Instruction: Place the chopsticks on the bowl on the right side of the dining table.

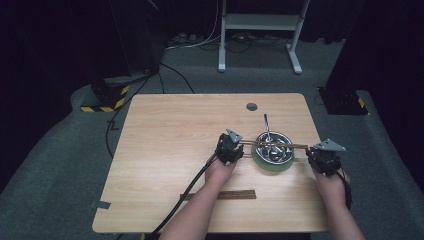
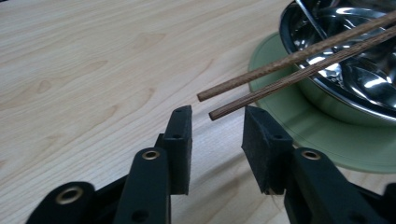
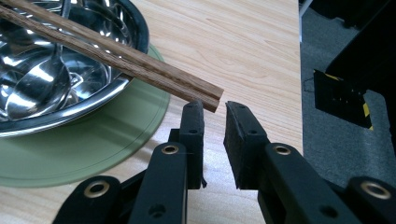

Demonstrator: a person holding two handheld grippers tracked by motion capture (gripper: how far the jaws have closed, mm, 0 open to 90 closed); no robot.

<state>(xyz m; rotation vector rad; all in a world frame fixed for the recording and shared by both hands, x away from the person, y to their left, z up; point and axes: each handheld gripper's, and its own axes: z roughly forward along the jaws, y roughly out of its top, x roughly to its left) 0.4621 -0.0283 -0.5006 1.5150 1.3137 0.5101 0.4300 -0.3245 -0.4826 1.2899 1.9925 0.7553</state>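
Two brown wooden chopsticks (image 1: 272, 145) lie side by side across a steel bowl (image 1: 281, 153) that stands on a round green plate (image 1: 265, 164). A metal spoon (image 1: 266, 124) rests in the bowl, handle pointing away. My left gripper (image 1: 239, 148) is open at the chopsticks' thin tips (image 2: 219, 103), which hover just ahead of the gap between its pads without touching them. My right gripper (image 1: 311, 152) sits at the thick ends (image 3: 205, 95), its jaws a narrow gap apart with nothing between them; the ends lie just before its left pad (image 3: 194, 116).
The wooden table (image 1: 175, 140) has a grommet hole (image 1: 251, 106) at the back and a dark wooden strip (image 1: 235, 195) near the front edge. The table's right edge is close to my right gripper. A white frame (image 1: 260, 22) and striped bases (image 1: 106, 100) stand on the floor behind.
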